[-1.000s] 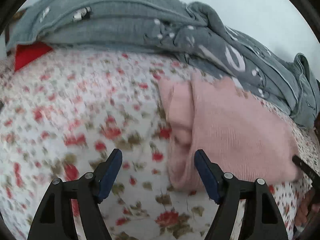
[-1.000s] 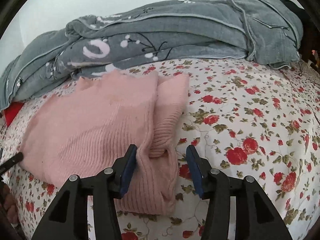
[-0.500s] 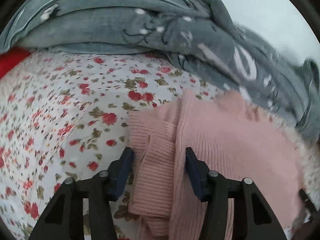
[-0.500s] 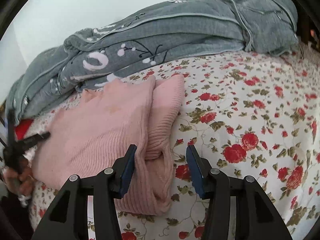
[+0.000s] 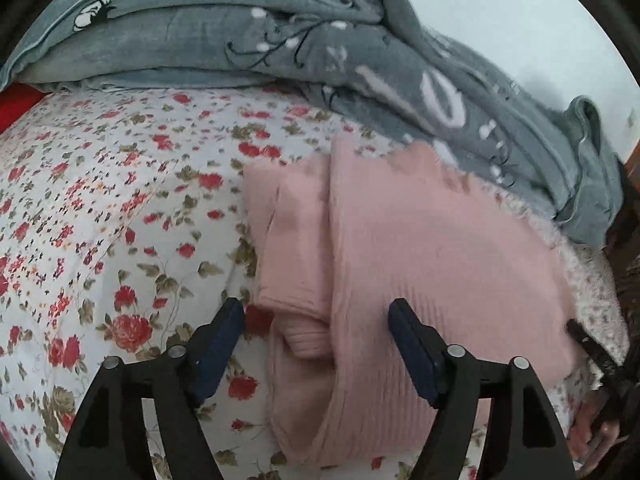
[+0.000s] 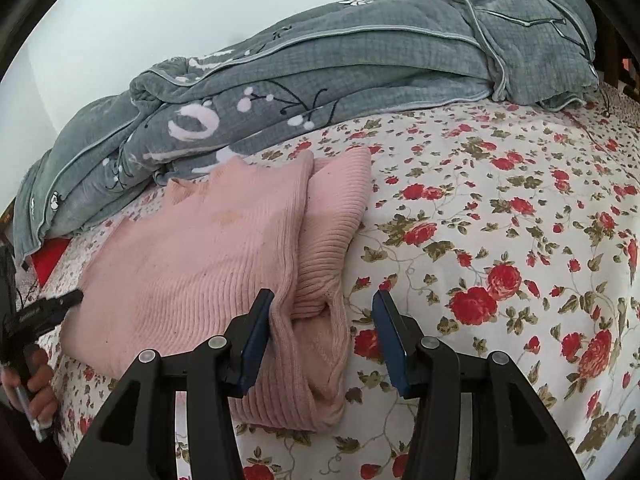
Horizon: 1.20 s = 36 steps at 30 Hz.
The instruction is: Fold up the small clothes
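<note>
**Pink sweater between two open claws, sleeve edges presented for the next fold**

A pink sweater (image 6: 192, 264) is shown lying part-folded on a flowered bedspread (image 6: 500, 216), just in front of a heaped grey quilt (image 6: 360, 60). Its long axis is seen to run away from both cameras, from the ribbed hem nearest the claws up to the neckline beside the quilt. A sleeve is laid along each long side of the body.

The right claw (image 6: 322, 330) is held open, nothing gripped, with its jaws set either side of the cuff and lower sleeve on the sweater's right edge; the inner pad appears to touch the knit. The left claw (image 5: 316, 346) is likewise open and empty, its jaws straddling the cuff of the opposite sleeve and the left edge of the body. Each claw is thus placed nearest its own side, so the garment lies directly ahead of both. A red item (image 5: 16, 100) is partly visible at the quilt's far edge.

Compared with the frame half a second earlier, the left claw is seen drawn back and opened wider, with more bedspread exposed on its left. The right claw is shown almost unchanged in position and opening. The next step is judged to be a closing on the near edge.
</note>
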Available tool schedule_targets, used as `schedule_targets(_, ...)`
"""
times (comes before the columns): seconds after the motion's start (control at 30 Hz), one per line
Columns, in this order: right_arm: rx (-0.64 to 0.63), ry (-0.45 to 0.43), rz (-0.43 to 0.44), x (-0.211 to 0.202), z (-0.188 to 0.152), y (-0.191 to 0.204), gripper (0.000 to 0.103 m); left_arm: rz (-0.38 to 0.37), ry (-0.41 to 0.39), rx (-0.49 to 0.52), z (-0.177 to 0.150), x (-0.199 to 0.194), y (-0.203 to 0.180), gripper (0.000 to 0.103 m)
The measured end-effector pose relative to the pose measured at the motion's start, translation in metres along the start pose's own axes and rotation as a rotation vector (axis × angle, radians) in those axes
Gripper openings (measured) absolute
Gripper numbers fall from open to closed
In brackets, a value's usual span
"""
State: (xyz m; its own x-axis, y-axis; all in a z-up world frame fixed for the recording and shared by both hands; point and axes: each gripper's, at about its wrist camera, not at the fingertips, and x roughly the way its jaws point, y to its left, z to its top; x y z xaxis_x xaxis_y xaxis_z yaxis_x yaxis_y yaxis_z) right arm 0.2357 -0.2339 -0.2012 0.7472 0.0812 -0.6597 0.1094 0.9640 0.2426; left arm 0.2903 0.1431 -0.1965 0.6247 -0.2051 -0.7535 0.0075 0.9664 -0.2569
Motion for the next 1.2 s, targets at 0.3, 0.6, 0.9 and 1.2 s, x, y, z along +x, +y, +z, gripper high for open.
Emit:
schedule_targets(0.3,0.033,0.085,0.081,0.01,0.016,-0.003,0.059,-0.039,0.03,-0.086,0.006,0.01,0.008,0.078)
schedule_targets(0.6,0.031,0.195,0.091,0.057,0.052,0.005,0.064,-0.037,0.047,-0.113,0.03,0.028,0.01,0.073)
schedule_targets(0.9,0.01,0.144,0.11,0.049,0.059,0.011,0.02,-0.13,0.043,-0.16,0.035,0.019,0.013,0.021)
schedule_targets(1.2,0.053,0.135,0.148,0.011,0.042,0.009,0.019,-0.167,0.06,-0.166,0.011,-0.014,0.019,0.02)
